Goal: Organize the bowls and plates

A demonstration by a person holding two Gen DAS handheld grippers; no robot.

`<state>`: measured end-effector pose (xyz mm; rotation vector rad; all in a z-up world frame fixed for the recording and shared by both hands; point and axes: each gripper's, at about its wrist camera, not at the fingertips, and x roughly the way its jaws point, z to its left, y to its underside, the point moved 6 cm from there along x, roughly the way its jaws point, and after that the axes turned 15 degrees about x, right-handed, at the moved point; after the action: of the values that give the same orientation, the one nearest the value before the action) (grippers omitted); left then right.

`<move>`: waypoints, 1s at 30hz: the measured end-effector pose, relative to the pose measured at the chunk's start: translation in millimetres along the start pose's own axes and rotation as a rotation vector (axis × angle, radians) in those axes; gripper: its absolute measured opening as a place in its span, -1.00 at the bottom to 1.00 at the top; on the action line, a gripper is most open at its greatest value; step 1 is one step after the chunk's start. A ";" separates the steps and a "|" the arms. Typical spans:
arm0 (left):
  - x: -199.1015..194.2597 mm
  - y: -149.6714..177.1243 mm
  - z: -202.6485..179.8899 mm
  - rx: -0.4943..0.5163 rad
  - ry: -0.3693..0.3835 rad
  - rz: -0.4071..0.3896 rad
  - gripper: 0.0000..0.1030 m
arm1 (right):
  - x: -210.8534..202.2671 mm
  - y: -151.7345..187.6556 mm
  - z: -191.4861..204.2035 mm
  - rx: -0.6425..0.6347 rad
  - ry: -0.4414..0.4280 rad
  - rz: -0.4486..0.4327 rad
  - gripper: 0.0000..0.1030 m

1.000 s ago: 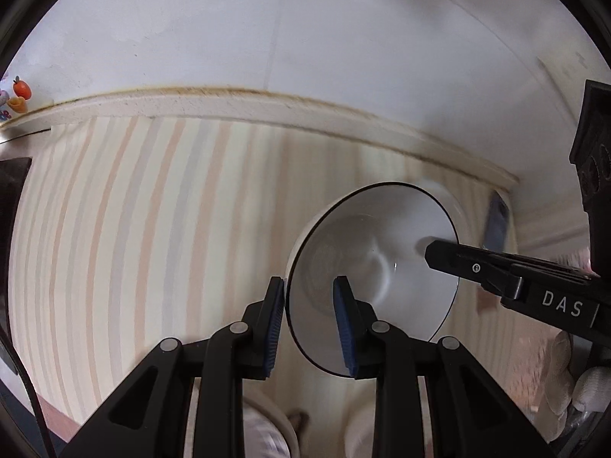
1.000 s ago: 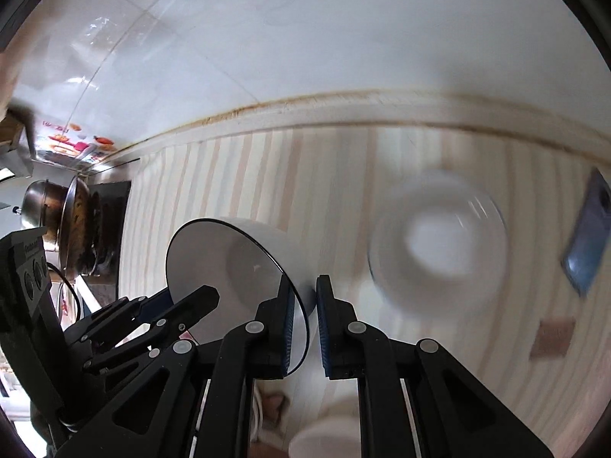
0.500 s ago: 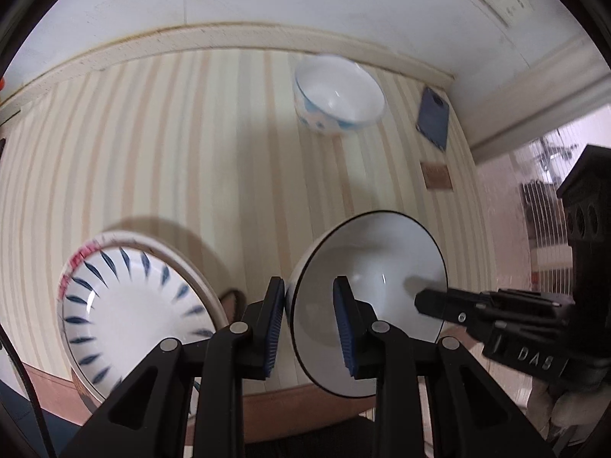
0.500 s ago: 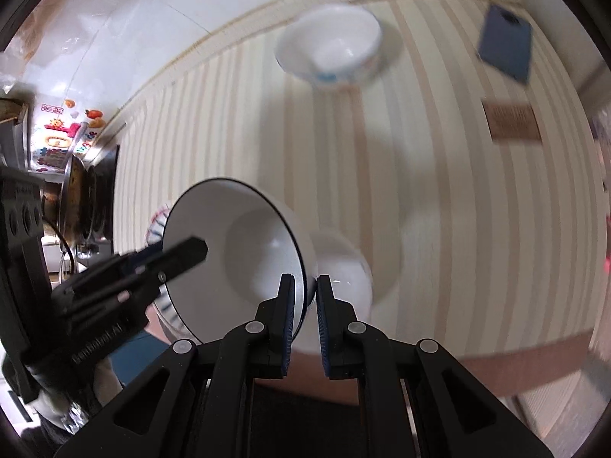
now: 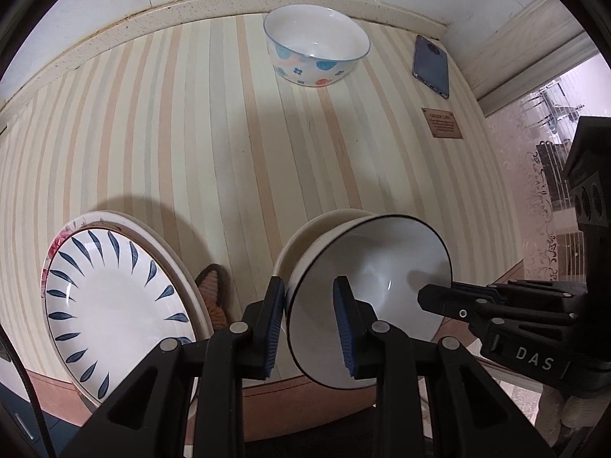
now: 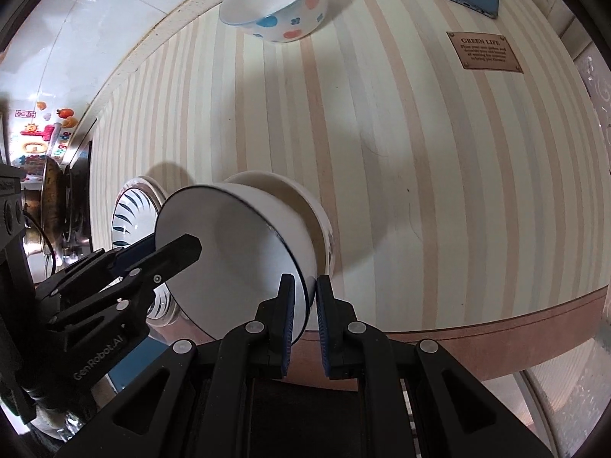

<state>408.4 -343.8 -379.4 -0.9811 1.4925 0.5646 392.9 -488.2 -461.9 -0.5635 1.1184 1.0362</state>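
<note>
My left gripper (image 5: 309, 320) and right gripper (image 6: 305, 305) both clamp bowl (image 5: 366, 305) rim, tilted, seemingly touching lower bowl (image 6: 305, 206).

A home kitchen. A striped wooden table (image 5: 191, 145) stands against a white tiled wall (image 6: 95, 11). At the left edge, metal pots (image 6: 53, 191) sit near colourful fruit stickers (image 6: 49, 122).

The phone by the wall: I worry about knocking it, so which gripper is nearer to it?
Right. The right gripper grips the black-rimmed bowl's rim on the side toward the phone; the left gripper grips the opposite rim.
</note>
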 end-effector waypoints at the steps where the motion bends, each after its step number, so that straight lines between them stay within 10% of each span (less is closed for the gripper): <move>1: 0.5 -0.1 0.6 -0.001 0.002 0.003 -0.54 | 0.8 -1.4 0.2 0.002 0.001 0.004 -0.75; 17: 16.4 -1.4 10.8 -0.032 0.035 0.046 -0.54 | 17.6 -14.3 15.4 0.017 0.020 0.051 -0.71; 22: -21.9 -14.2 21.2 -0.044 0.033 -0.046 -0.53 | -14.5 -23.5 11.1 0.045 -0.060 0.010 -0.70; 26: -54.5 -54.8 41.5 -0.065 0.001 -0.144 -0.52 | -50.4 -52.4 16.9 0.057 -0.114 -0.088 0.00; 30: -52.3 -101.6 65.9 -0.105 -0.022 -0.169 -0.52 | -66.9 -99.0 22.7 0.115 -0.193 -0.152 0.07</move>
<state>526.2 -330.6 -321.6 -1.1673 1.3561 0.5344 486.3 -539.6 -403.3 -0.4399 0.9434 0.8694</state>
